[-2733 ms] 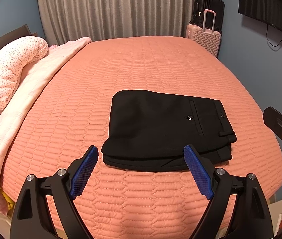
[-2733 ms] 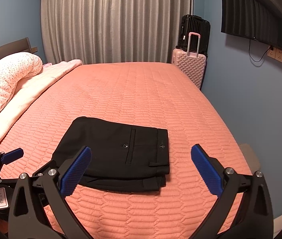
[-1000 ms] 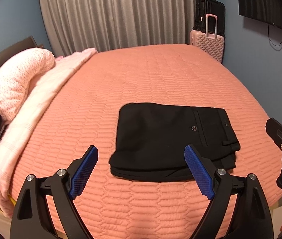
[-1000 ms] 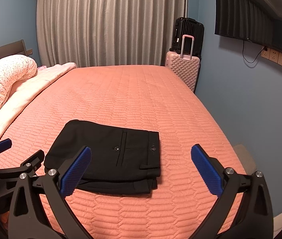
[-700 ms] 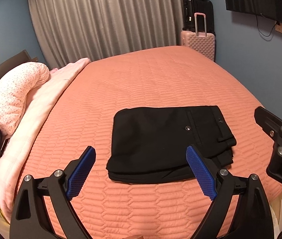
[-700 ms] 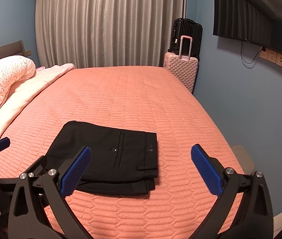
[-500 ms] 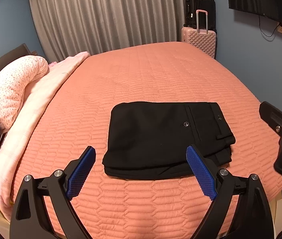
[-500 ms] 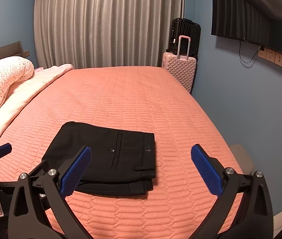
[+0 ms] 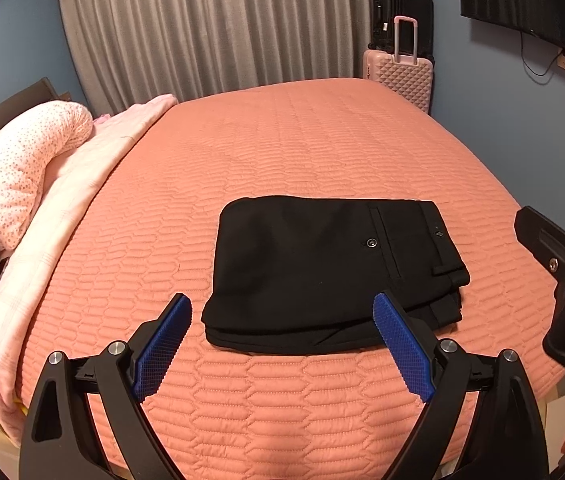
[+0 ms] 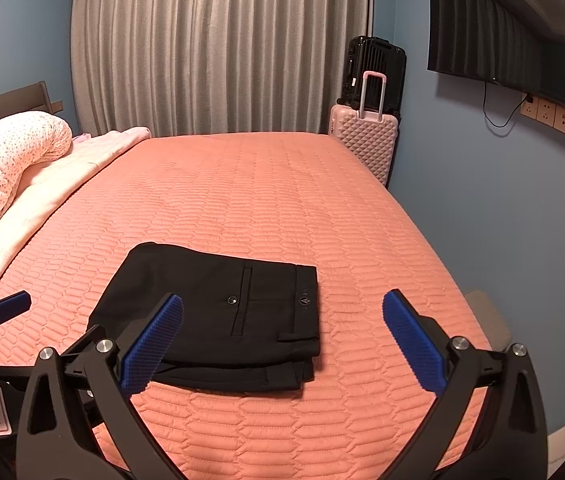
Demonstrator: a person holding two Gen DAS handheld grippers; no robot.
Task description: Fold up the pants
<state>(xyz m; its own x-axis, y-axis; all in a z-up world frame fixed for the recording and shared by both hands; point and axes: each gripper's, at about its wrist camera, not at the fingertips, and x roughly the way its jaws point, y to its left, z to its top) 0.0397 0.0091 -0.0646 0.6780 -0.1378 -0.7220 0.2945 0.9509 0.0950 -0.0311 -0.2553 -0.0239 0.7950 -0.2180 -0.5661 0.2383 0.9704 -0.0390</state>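
From where I'm running this, the coral quilted bed fills the space ahead of both claws. The black pants lie on it folded into a compact rectangle, waistband end to the right, just past the left gripper tips and ahead-left of the right gripper. Both sets of jaws are spread wide, holding nothing, 2 blue pads each.

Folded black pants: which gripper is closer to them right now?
Left, slightly. The left gripper hangs open just in front of the folded black pants' near edge, centred on them. The right gripper is open too, off toward their waistband end. Neither touches.
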